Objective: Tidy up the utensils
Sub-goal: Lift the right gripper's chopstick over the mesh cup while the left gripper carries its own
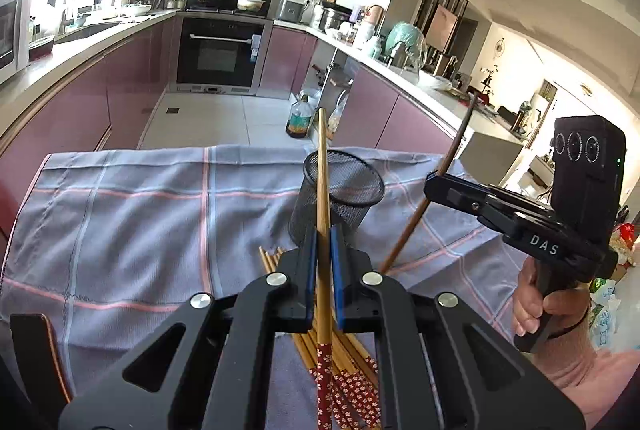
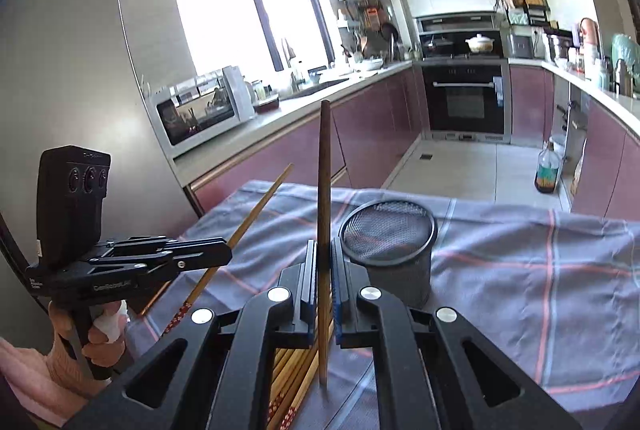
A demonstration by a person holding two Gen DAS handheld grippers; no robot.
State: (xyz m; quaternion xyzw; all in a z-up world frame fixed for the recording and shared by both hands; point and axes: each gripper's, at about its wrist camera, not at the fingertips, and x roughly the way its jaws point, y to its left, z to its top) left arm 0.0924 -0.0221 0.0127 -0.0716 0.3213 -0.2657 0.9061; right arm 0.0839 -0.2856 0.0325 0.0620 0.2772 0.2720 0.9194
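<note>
In the left wrist view my left gripper point(image 1: 323, 230) is shut on one bamboo chopstick point(image 1: 322, 158) with a red flowered end, held above the checked cloth point(image 1: 140, 210). Just beyond it stands a black mesh cup point(image 1: 340, 190). Under the jaws lies a pile of several matching chopsticks point(image 1: 352, 370). To the right, my right gripper point(image 1: 431, 185) grips a dark brown chopstick point(image 1: 456, 146). In the right wrist view my right gripper point(image 2: 323, 246) is shut on that dark chopstick point(image 2: 325, 170), left of the mesh cup point(image 2: 390, 246). My left gripper point(image 2: 227, 255) and its bamboo chopstick point(image 2: 256, 208) show at the left.
The cloth point(image 2: 520, 270) covers a table whose far edge faces the kitchen floor. An oil bottle point(image 1: 299, 120) stands on the floor by the purple cabinets. A microwave point(image 2: 200, 110) sits on the left counter. A dark curved object point(image 1: 40, 350) shows at the lower left.
</note>
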